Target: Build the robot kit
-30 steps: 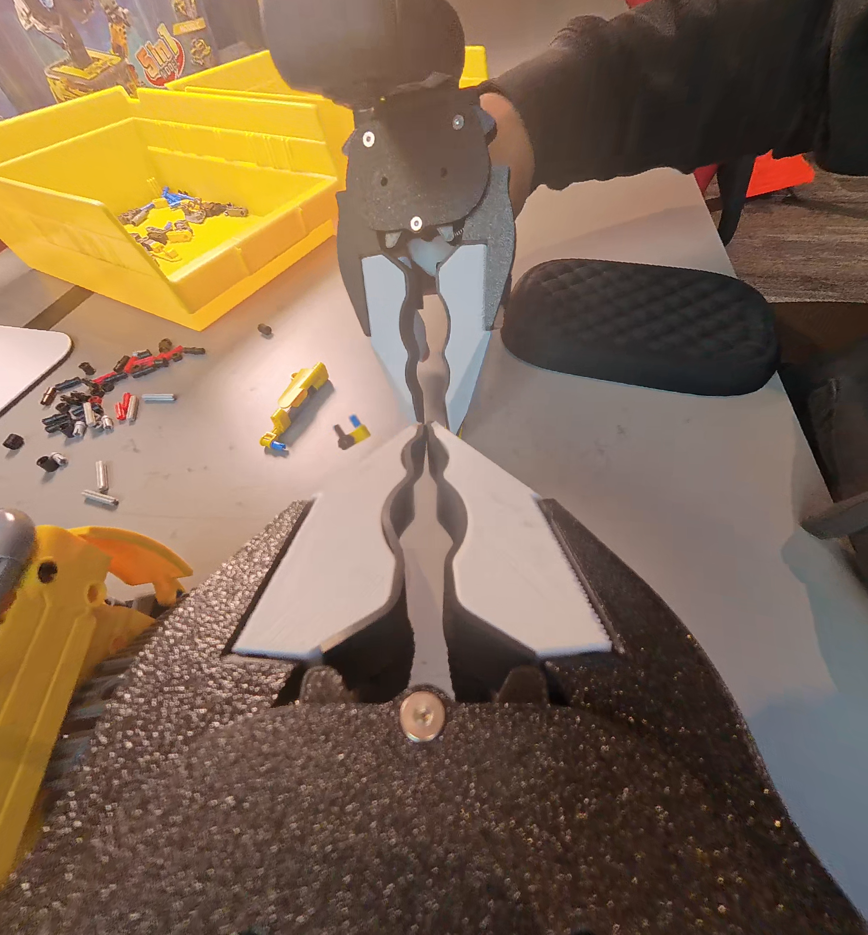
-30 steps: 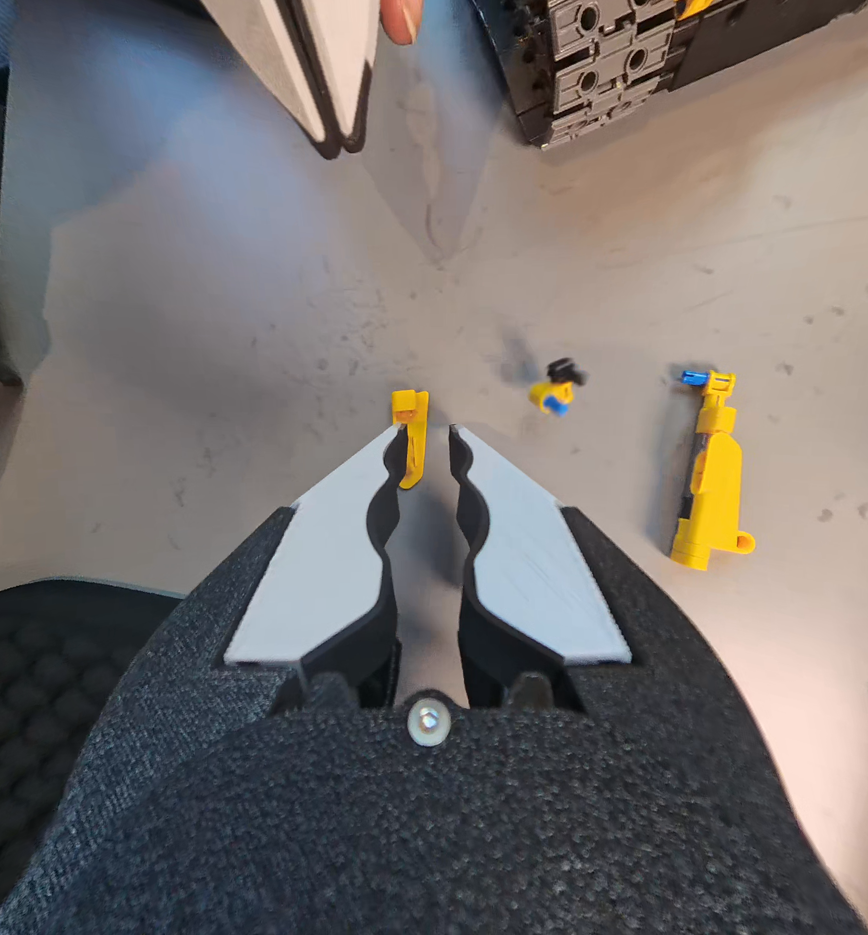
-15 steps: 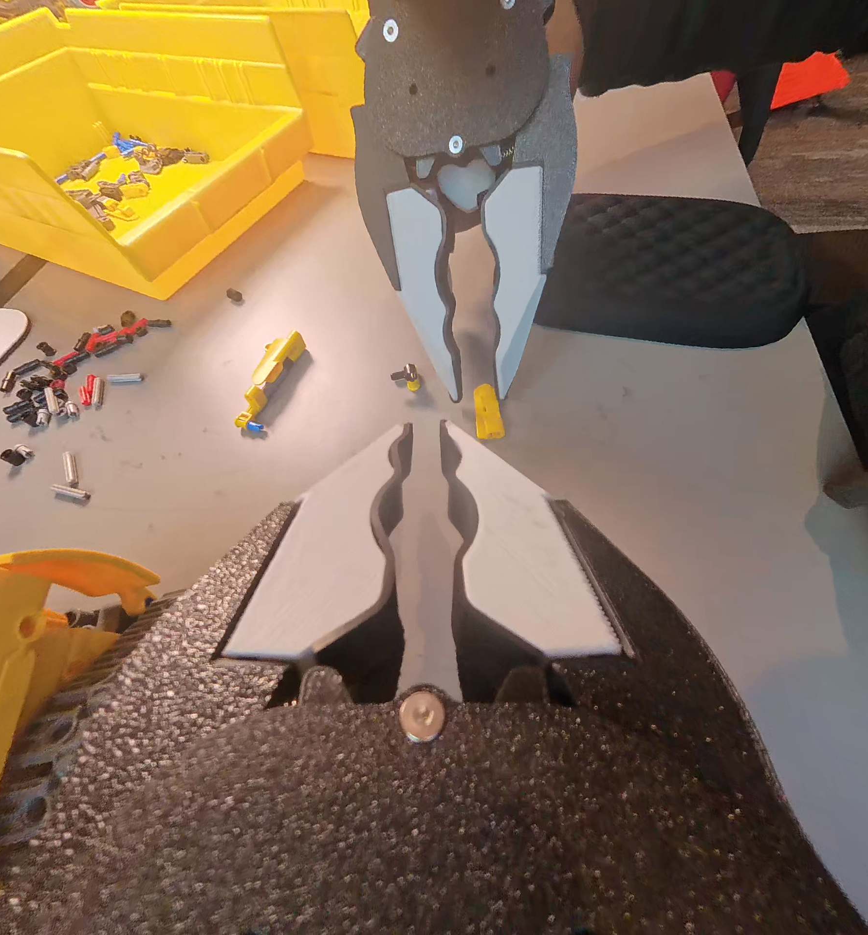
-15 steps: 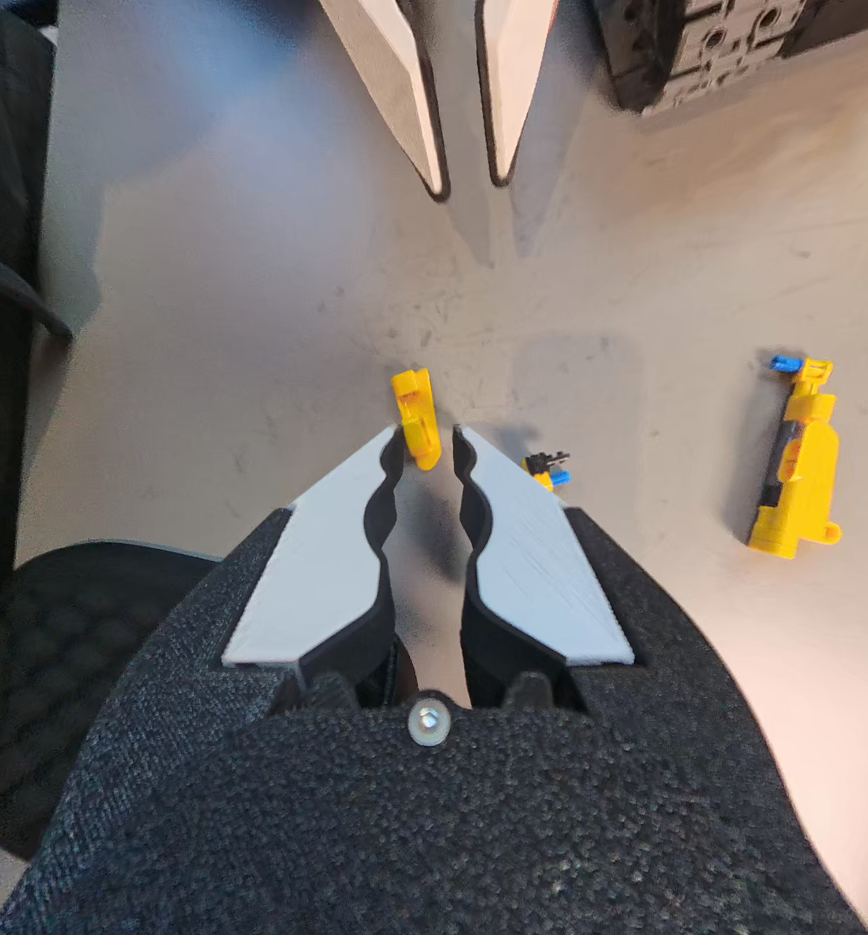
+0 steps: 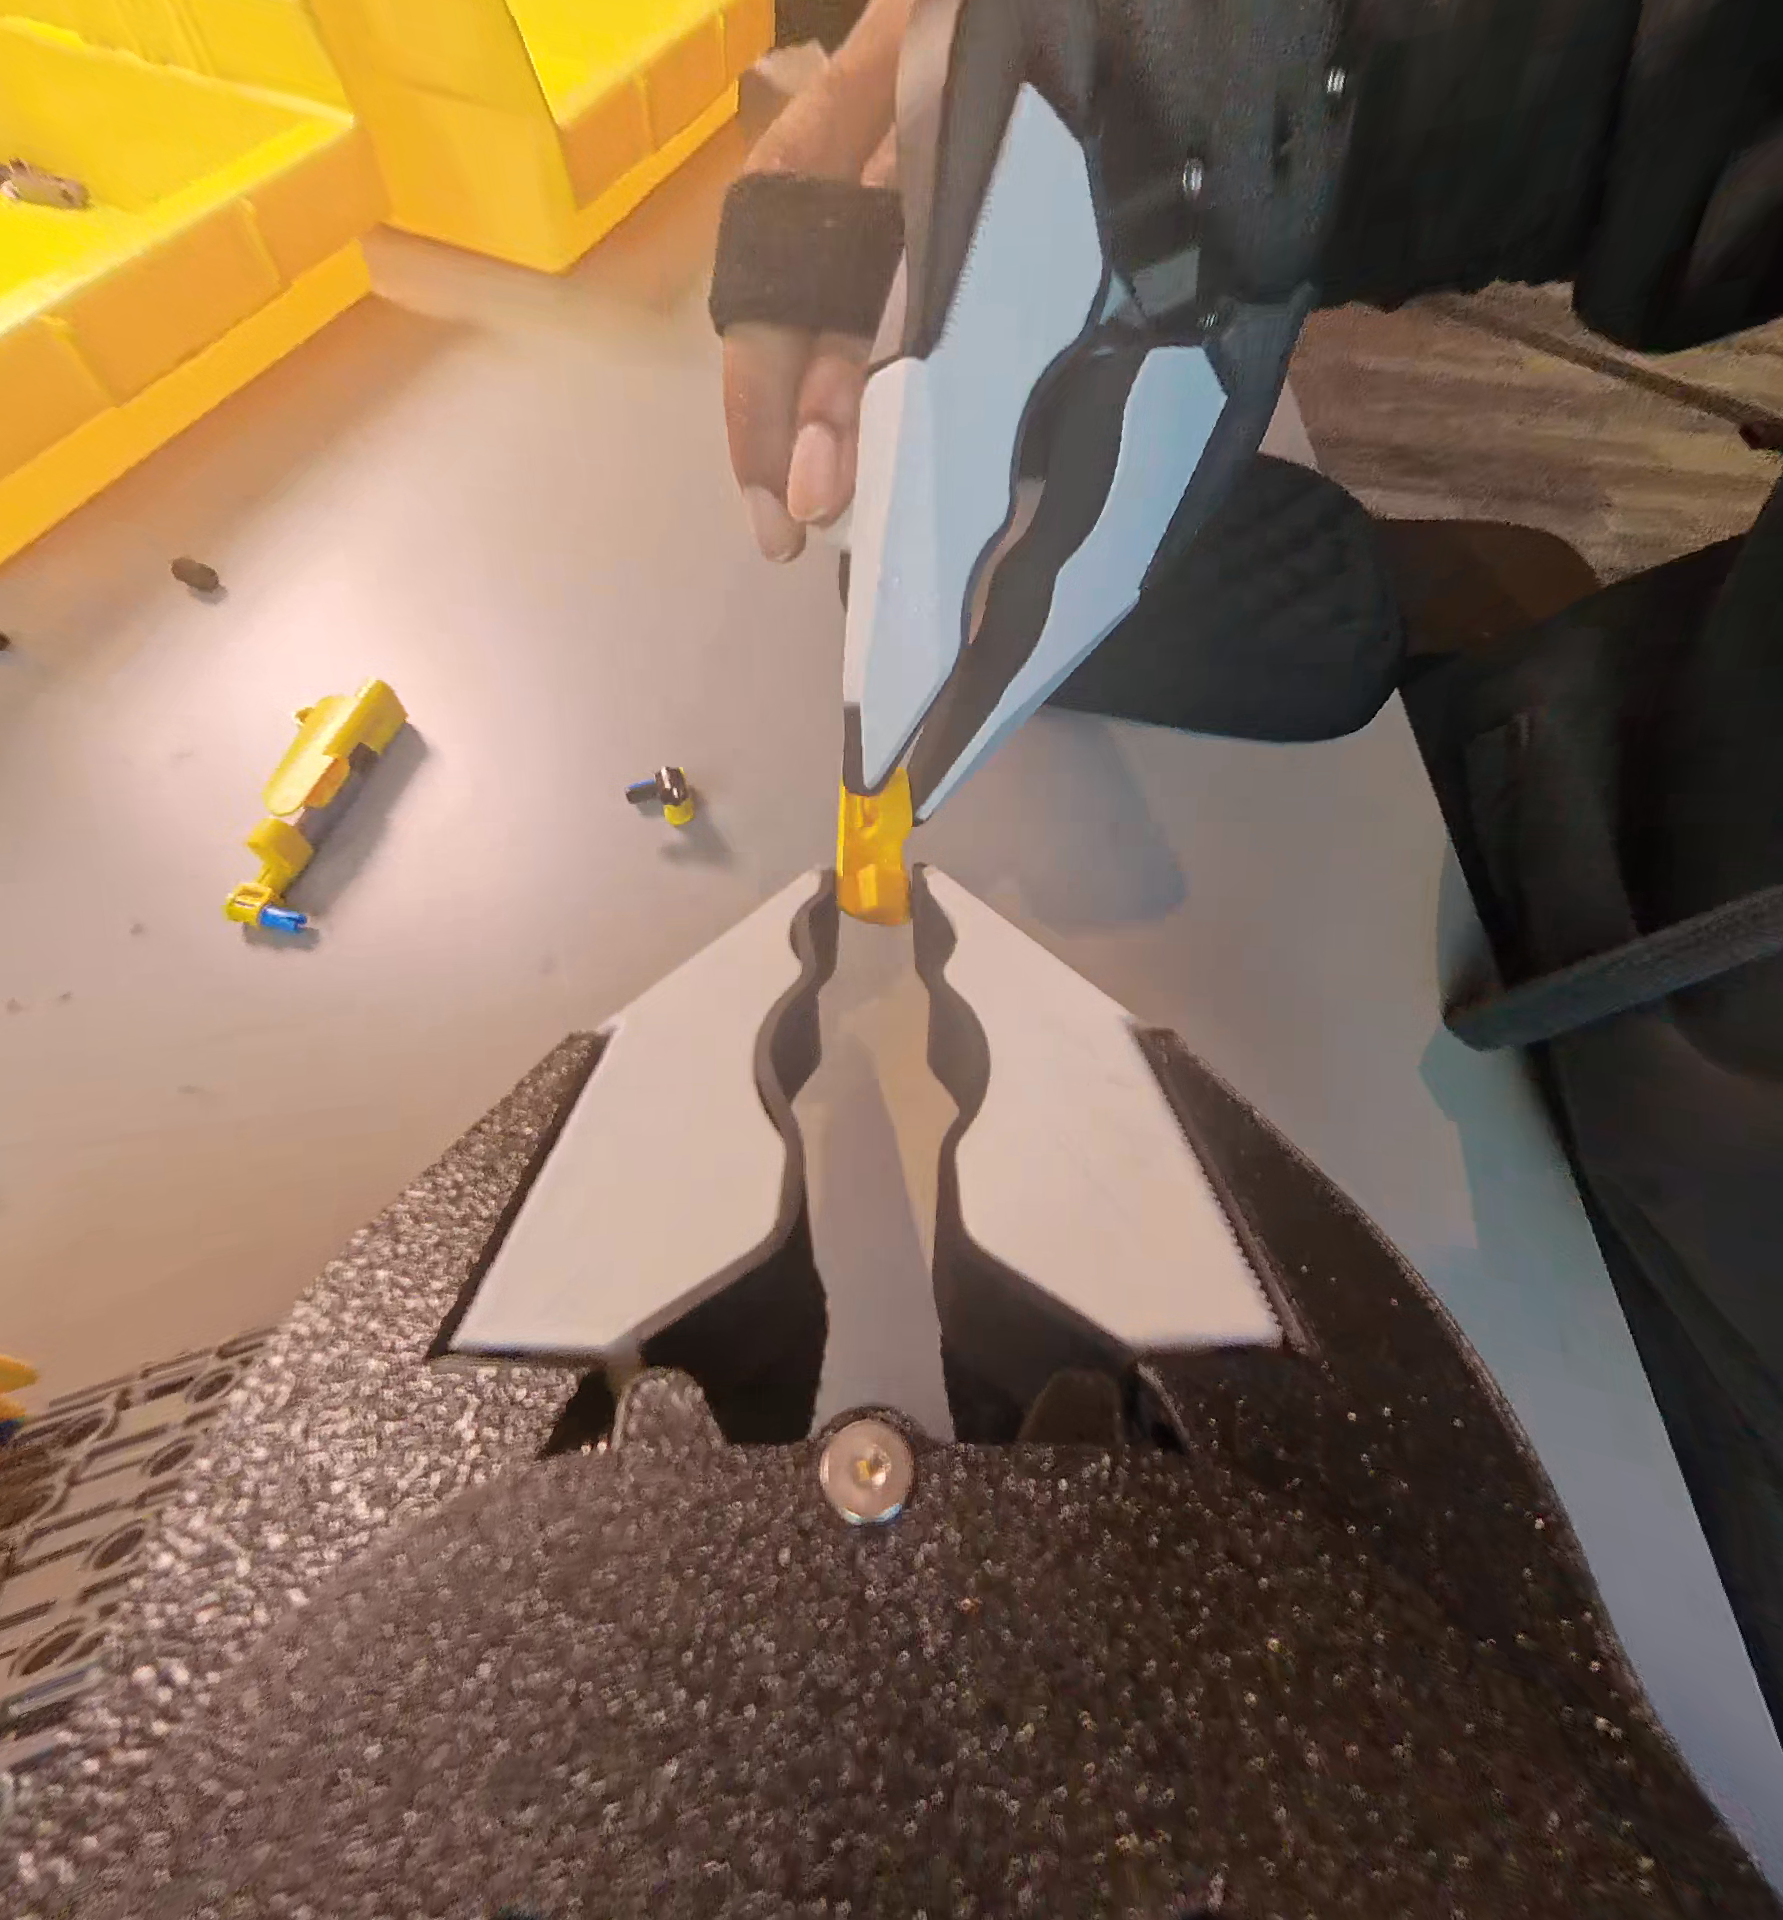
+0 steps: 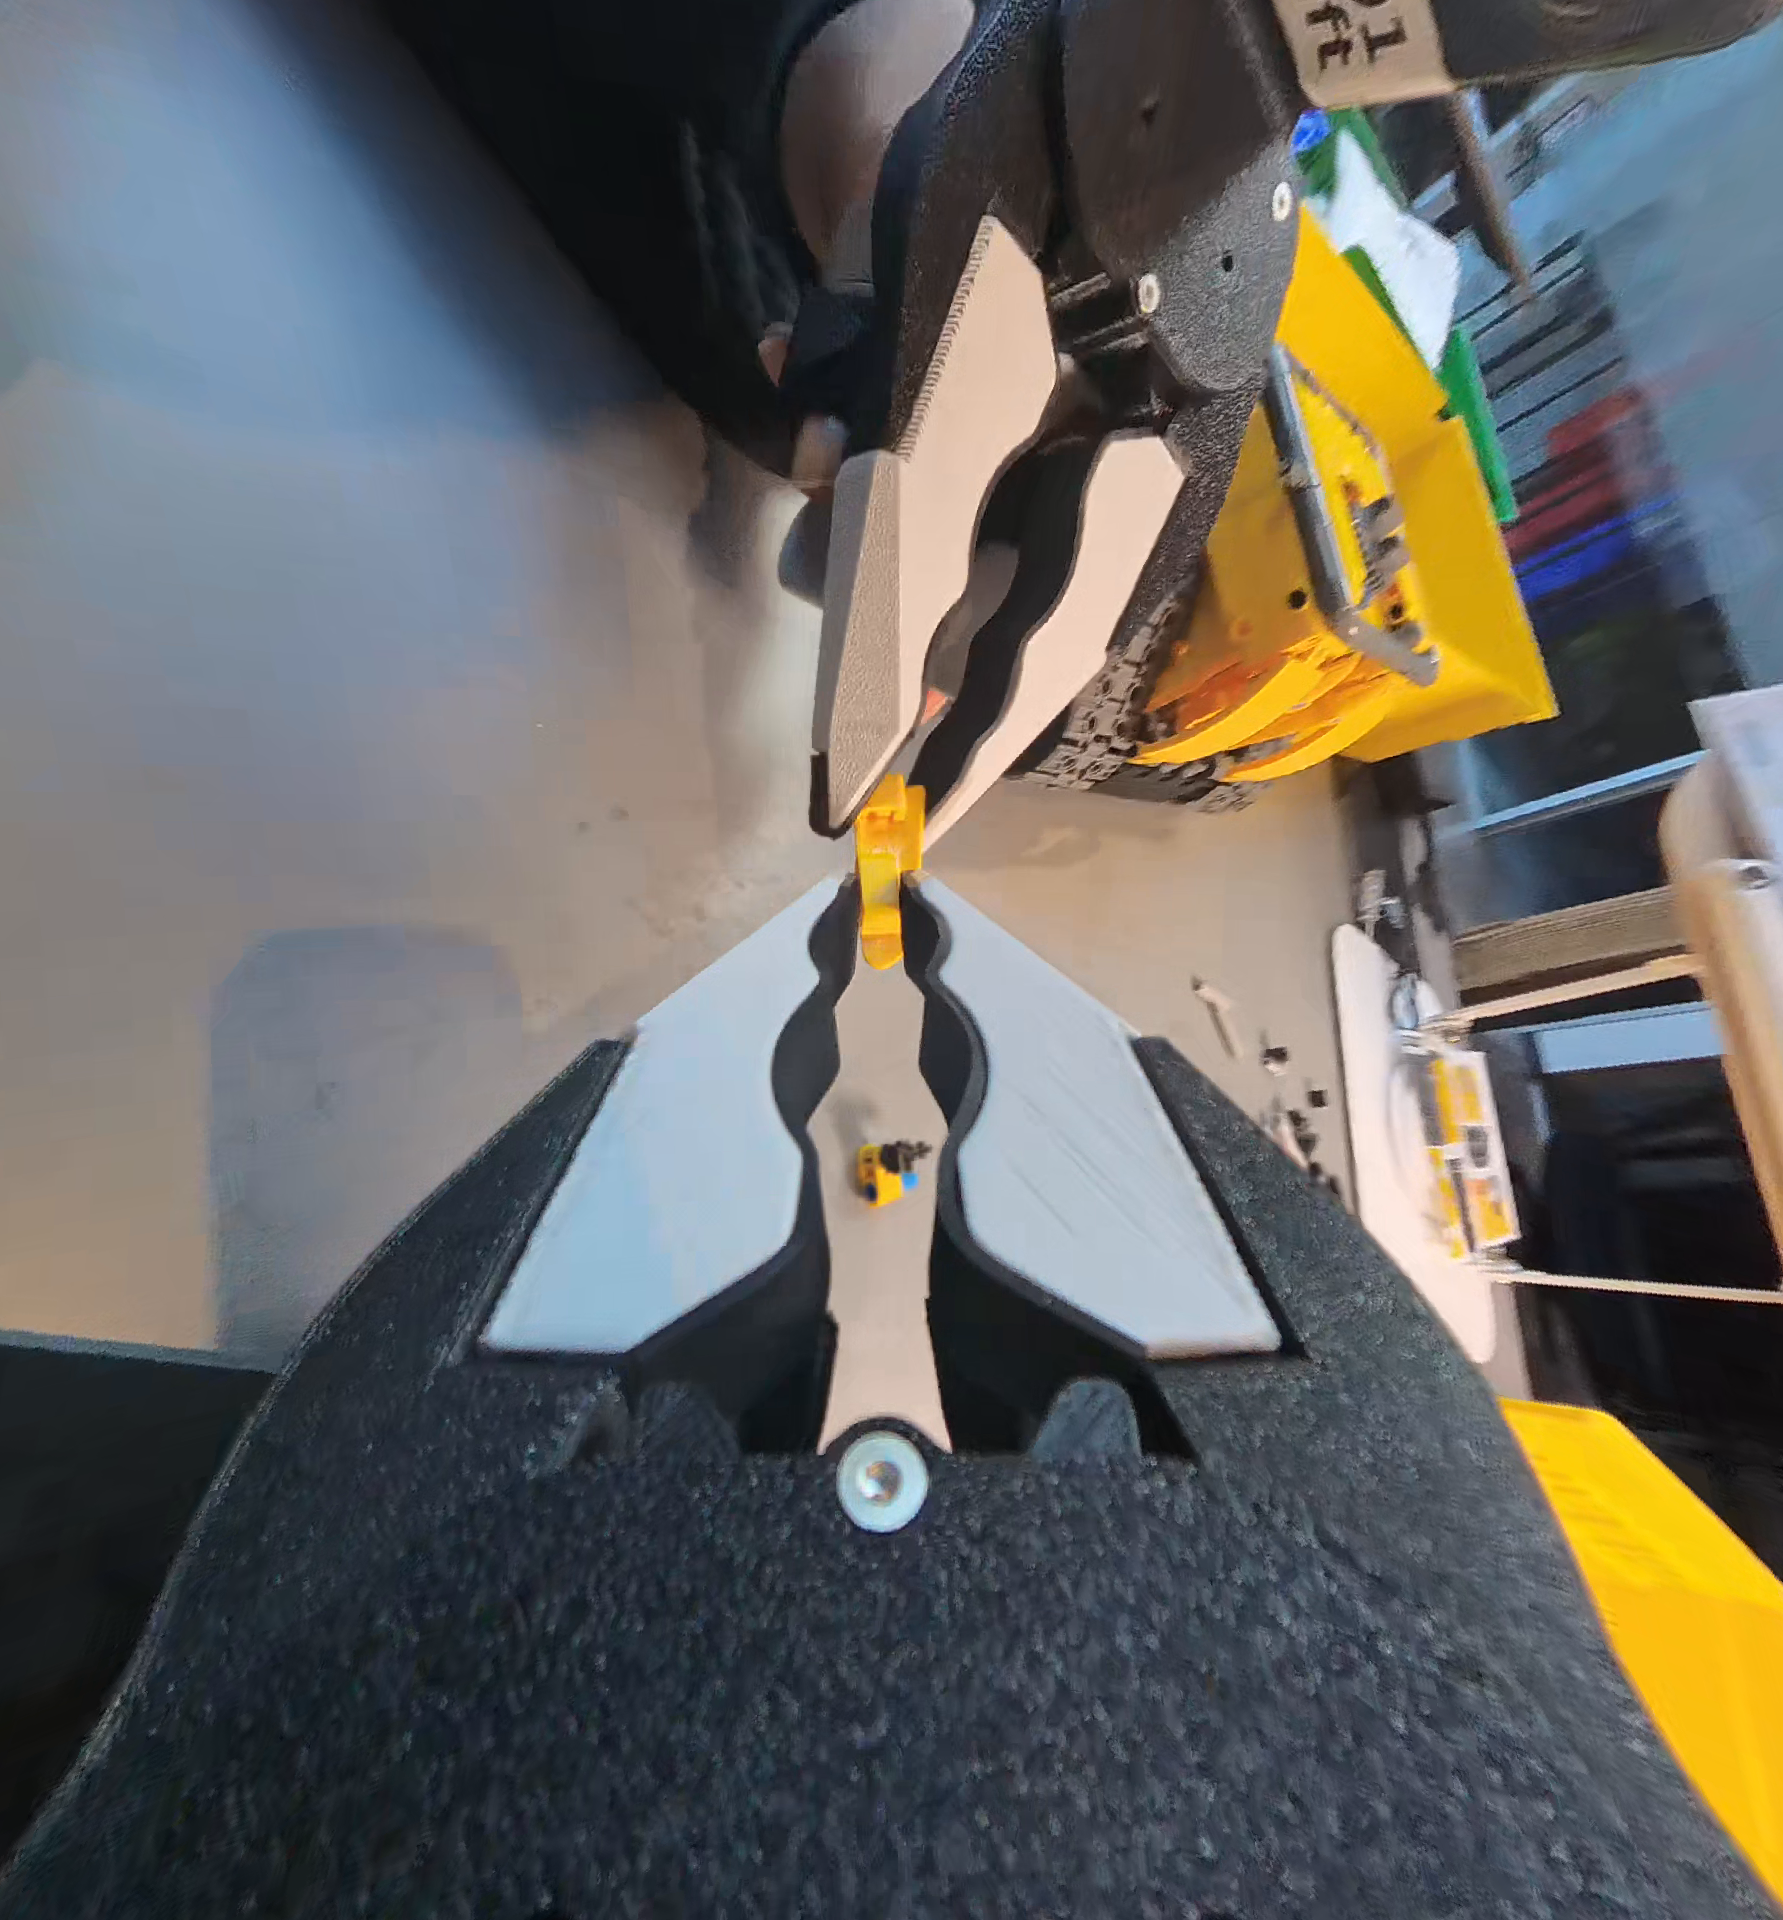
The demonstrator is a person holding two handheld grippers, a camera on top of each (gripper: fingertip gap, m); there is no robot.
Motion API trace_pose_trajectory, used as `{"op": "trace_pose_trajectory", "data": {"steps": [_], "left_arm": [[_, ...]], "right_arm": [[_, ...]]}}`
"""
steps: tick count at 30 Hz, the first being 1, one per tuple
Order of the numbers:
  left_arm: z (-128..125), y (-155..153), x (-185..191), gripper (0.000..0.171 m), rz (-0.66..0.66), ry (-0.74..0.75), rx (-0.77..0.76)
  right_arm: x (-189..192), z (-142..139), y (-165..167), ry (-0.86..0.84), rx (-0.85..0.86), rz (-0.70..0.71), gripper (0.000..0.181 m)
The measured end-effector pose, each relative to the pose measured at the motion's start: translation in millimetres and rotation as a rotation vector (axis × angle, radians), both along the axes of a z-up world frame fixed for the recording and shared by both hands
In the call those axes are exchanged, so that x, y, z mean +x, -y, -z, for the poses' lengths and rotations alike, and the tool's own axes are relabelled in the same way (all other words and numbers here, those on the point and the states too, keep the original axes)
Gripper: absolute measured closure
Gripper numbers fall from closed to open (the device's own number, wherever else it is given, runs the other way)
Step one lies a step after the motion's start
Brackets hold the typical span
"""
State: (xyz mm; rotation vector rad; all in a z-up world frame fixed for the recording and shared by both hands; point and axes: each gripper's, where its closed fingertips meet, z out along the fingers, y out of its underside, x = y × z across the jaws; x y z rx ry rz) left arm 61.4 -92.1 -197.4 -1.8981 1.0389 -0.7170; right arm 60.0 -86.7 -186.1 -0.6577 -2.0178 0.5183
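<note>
right gripper (image 5: pixel 892 787) clamped on upper end of small yellow piece (image 5: pixel 872 862); piece off grey table (image 5: pixel 513 1039) | left gripper (image 5: pixel 871 885) tips flank its lower end, grip cannot be told | left of tips: tiny connector (image 5: pixel 663 795); beyond, long yellow part (image 5: pixel 315 800); yellow bins (image 5: pixel 139 260)

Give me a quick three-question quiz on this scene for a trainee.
1. Multiple choice: what sits between the jaws of both the left gripper and the right gripper? A: small yellow piece. B: black pin. C: red peg.
2. True or false: in the left wrist view, the yellow bins lie right of the left gripper.
3. Fill in: the tiny black, yellow and blue part lies on the ___.
Key: 1 A; 2 false; 3 table.
</note>
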Motion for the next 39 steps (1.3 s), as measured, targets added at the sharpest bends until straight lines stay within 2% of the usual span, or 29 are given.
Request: {"op": "trace_pose_trajectory", "data": {"steps": [2,5,8,10,11,12,14,16,17,19,21,26,28,31,35,39], "left_arm": [[-5,-1,0,0.160,-0.005,0.003,0.052],[-2,-10,-10,0.160,-0.058,-0.171,0.261],[-1,-6,-5,0.160,-0.018,-0.323,0.490],[0,-8,-3,0.160,-0.009,-0.449,0.622],[1,-8,-2,0.160,-0.001,-0.483,0.658],[1,-9,-2,0.162,-0.003,-0.501,0.671],[7,-8,-4,0.163,-0.004,-0.472,0.602],[12,-6,-6,0.151,-0.013,-0.346,0.438],[12,-3,-6,0.153,-0.004,-0.284,0.361],[9,-6,-9,0.157,-0.027,-0.233,0.301],[13,-6,-8,0.157,-0.013,-0.231,0.257],[27,-6,-4,0.163,0.002,-0.318,0.248],[28,-6,1,0.165,0.016,-0.322,0.249],[31,-8,3,0.166,0.014,-0.334,0.239],[37,-17,-9,0.163,-0.043,-0.345,0.168],[39,-20,-14,0.157,-0.081,-0.300,0.059]], "right_arm": [[1,-4,0,-0.017,-0.038,0.010,0.173],[5,-7,-5,0.072,-0.356,0.071,0.159],[5,-1,-7,0.195,-0.621,0.115,0.151],[4,7,-3,0.256,-0.657,0.112,0.160],[2,10,-3,0.244,-0.599,0.102,0.173],[1,12,-2,0.216,-0.523,0.083,0.173],[0,12,-3,0.162,-0.390,0.053,0.173],[3,17,-8,0.090,-0.160,0.009,0.174],[4,24,-12,0.085,-0.057,0.004,0.173],[7,38,-17,0.100,0.110,-0.011,0.173],[10,49,-20,0.131,0.192,-0.022,0.173],[16,55,-15,0.187,0.091,-0.046,0.163],[19,51,-8,0.213,-0.027,-0.053,0.163],[12,43,-13,0.223,-0.188,0.030,0.164],[4,52,-24,0.350,-0.368,0.137,0.163],[7,62,-21,0.463,-0.410,0.138,0.174]]}}
